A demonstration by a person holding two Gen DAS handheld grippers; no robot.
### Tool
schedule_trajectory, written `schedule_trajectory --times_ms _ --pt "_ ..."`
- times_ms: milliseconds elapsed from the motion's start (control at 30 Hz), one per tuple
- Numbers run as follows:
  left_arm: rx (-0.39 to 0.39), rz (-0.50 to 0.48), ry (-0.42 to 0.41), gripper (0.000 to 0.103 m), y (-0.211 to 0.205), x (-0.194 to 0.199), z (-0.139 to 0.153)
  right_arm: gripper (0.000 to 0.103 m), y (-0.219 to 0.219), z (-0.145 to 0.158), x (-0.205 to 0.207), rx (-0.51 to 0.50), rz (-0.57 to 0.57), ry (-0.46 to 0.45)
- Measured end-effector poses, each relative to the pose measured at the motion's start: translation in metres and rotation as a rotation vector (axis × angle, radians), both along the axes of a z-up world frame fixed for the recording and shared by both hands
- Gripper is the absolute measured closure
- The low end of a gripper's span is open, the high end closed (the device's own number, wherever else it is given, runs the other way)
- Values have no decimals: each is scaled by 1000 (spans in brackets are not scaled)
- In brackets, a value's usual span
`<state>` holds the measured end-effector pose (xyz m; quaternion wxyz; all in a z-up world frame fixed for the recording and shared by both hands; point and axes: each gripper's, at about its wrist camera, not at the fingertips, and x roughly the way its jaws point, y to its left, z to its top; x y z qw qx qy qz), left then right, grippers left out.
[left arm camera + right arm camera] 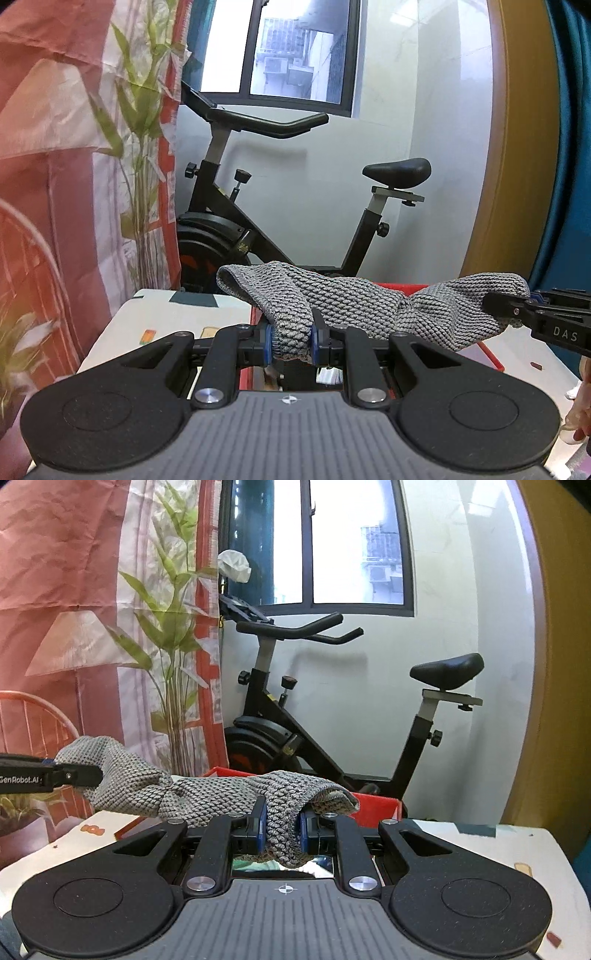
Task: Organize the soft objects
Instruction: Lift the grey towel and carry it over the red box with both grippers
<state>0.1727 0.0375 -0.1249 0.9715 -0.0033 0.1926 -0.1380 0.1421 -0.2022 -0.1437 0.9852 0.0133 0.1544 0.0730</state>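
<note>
A grey knitted cloth [354,306] hangs stretched between my two grippers, above a red bin [491,354]. My left gripper [291,341] is shut on one end of the cloth. My right gripper [282,829] is shut on the other end; the cloth shows there too [207,797]. The right gripper enters the left wrist view at the right [517,306], and the left gripper enters the right wrist view at the left [74,775]. The red bin [373,805] lies behind the cloth, mostly hidden.
A white patterned table [162,325] holds the bin. A black exercise bike [258,229] stands behind it, under a window. A printed curtain with plants [92,166] hangs at the left. A wooden door frame [517,147] is at the right.
</note>
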Motion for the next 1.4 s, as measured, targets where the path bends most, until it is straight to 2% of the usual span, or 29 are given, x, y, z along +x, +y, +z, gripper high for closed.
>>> schedule_trajectory --times_ms 333,633,833,1067,1267,1400 --pt "50 -21 37 83 -22 61 -1 88 -24 0 61 -15 8 63" --pt "110 -68 123 83 -49 130 -16 88 -42 -13 137 -66 -19 182" --pt "164 -116 171 83 -65 162 -27 88 -42 -26 182 -108 -25 266" --pt "210 -188 251 83 -72 169 -47 88 -25 -48 204 -205 18 346" --pt "193 -170 268 83 -67 173 -50 88 -24 -49 203 -213 28 353" --pt "207 -174 282 83 -74 181 -54 88 -20 -53 206 -231 28 367"
